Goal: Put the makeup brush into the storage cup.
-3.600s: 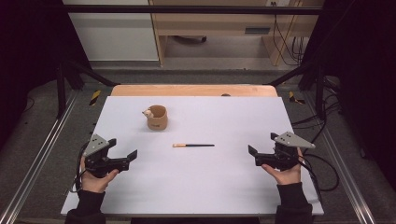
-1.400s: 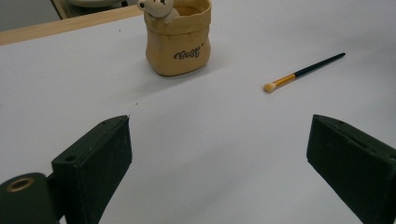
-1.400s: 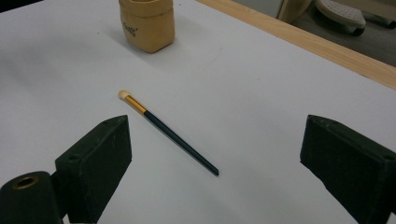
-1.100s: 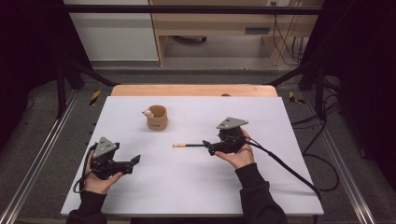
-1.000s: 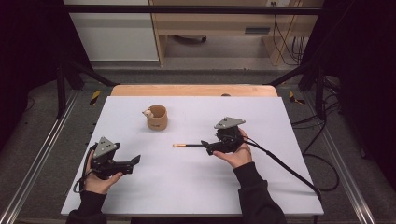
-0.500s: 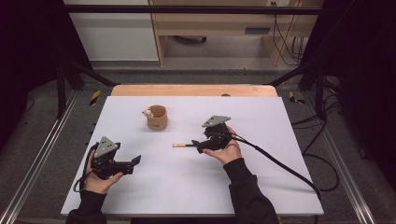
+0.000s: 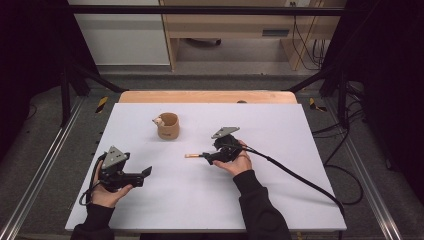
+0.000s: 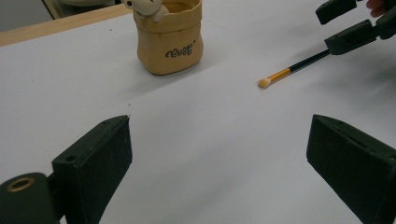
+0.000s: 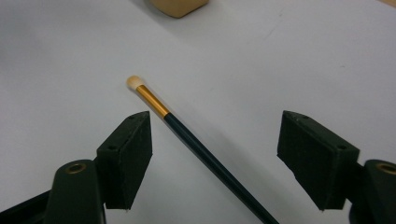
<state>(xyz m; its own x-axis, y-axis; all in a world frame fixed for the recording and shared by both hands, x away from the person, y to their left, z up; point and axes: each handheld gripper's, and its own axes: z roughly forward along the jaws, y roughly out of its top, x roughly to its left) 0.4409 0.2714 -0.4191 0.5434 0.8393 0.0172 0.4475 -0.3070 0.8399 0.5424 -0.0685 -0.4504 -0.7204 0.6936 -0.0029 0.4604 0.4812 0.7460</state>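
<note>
A thin brush [image 9: 196,144] with a dark handle, gold band and pale tip lies flat on the white table [image 7: 300,130]. My right gripper [image 9: 212,163] is open, its jaws standing on either side of the handle without touching it. From above, the right gripper [image 7: 209,158] covers most of the brush [image 7: 192,156], leaving the pale tip showing. A tan fabric pot [image 7: 168,125] with a small pale figure in it stands behind. My left gripper [image 7: 142,174] rests open at the front left, nothing between its jaws. Its own view shows the pot [image 8: 169,39] and brush [image 8: 289,71] ahead.
The right gripper's cable [image 7: 300,180] trails across the table to the front right edge. A wooden strip [image 7: 207,97] borders the table's far edge. Metal rails [image 7: 45,165] run along both sides. The other gripper's jaws [image 8: 348,28] appear at the top right of the left gripper view.
My right gripper has travelled from the table's right side leftward to the brush, and its open jaws now straddle the handle. The left gripper has barely moved.
</note>
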